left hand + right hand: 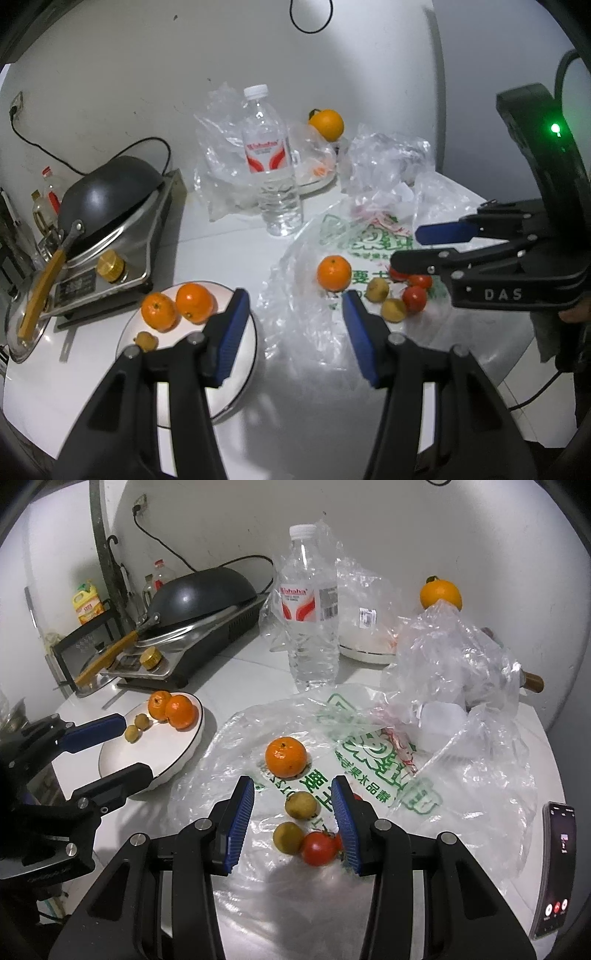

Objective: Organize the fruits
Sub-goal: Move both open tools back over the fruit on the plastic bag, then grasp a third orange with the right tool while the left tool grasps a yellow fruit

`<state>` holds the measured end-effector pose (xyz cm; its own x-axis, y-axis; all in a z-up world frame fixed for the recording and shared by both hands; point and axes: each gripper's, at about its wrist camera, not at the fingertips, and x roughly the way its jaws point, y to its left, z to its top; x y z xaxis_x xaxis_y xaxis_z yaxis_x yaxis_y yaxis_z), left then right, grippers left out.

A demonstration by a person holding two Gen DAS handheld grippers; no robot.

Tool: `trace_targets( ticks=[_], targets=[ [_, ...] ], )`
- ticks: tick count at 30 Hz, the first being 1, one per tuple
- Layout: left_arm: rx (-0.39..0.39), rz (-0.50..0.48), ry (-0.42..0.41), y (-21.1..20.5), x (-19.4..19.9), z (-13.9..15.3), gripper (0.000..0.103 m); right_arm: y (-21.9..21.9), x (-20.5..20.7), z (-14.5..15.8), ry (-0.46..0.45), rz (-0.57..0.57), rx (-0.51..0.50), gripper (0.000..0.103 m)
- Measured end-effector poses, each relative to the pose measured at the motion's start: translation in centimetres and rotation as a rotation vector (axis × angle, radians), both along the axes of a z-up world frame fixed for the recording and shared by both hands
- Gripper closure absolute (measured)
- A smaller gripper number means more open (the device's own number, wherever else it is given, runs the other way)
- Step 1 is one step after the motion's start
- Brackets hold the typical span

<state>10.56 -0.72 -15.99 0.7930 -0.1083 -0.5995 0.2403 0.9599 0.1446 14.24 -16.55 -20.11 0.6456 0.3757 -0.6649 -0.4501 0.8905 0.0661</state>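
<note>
A white plate [243, 354] [184, 746] holds two oranges [177, 306] [173, 709] and small yellow-brown fruits [136, 727]. On a printed plastic bag [369, 760] lie one orange [334, 273] [286, 757], two yellow-brown fruits [301, 805], and red tomatoes [413, 297] [318, 848]. My left gripper [295, 310] [122, 746] is open and empty over the plate's right edge. My right gripper [291, 816] [410, 243] is open and empty, straddling the small fruits on the bag.
A water bottle [271, 162] [310, 605] stands behind the bag. Another orange [327, 123] [441, 594] sits at the back by a white bowl [365, 646]. A wok [103, 192] rests on a stove at left. Crumpled clear bags [454, 657] lie at right, a phone [556, 867] at the far right.
</note>
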Motion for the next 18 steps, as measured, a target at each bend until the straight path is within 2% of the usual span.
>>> trace_targets(
  ticks=[5, 7, 18],
  targets=[
    [-0.008, 0.004, 0.016, 0.5, 1.2, -0.6, 0.049, 0.6, 1.6, -0.9, 0.024, 0.009, -0.003, 0.056],
    [-0.015, 0.003, 0.02, 0.7, 1.6, -0.8, 0.049, 0.8, 2.3, -1.3, 0.036, 0.011, -0.002, 0.049],
    [-0.042, 0.032, 0.032, 2.5, 3.4, -1.5, 0.049, 3.2, 6.0, -3.5, 0.098, 0.046, -0.024, 0.049]
  ],
)
